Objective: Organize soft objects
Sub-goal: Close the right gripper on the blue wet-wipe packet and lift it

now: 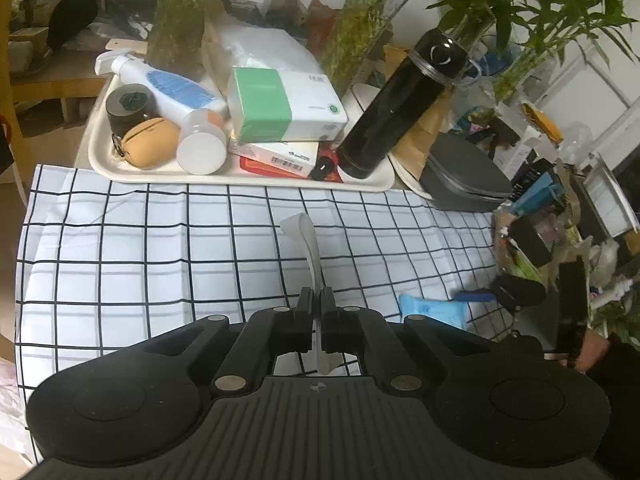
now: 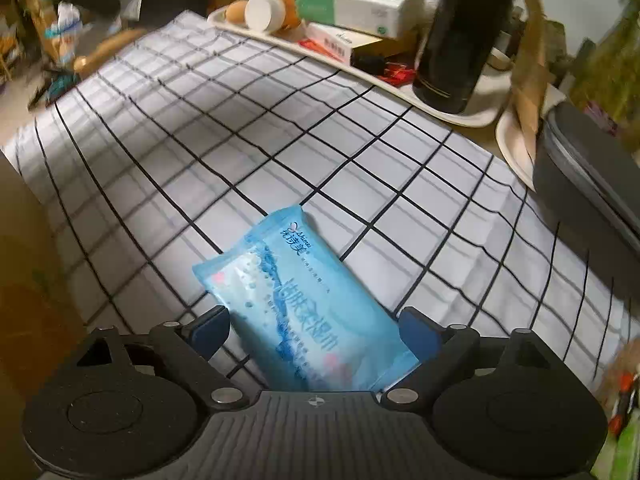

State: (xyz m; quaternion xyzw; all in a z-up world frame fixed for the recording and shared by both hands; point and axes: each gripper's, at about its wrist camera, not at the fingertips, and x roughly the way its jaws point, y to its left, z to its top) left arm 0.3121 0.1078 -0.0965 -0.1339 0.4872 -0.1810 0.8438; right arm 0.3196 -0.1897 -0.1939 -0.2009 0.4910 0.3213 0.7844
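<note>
My left gripper (image 1: 317,300) is shut on a thin white-grey strip (image 1: 306,240), which sticks up and forward above the white black-checked cloth (image 1: 160,264). My right gripper (image 2: 314,324) holds a blue wet-wipe pack (image 2: 296,304) between its blue pads over the same cloth (image 2: 240,120); the jaws are closed against the pack's sides. The pack (image 1: 434,309) and the right gripper (image 1: 516,292) also show at the lower right of the left wrist view.
A white tray (image 1: 100,148) at the cloth's far edge holds a spray bottle (image 1: 168,84), a green-white tissue box (image 1: 284,104), a tan pouch (image 1: 150,142), a white jar (image 1: 202,142) and a black flask (image 1: 400,104). A grey case (image 1: 464,176), plants and clutter stand at the right.
</note>
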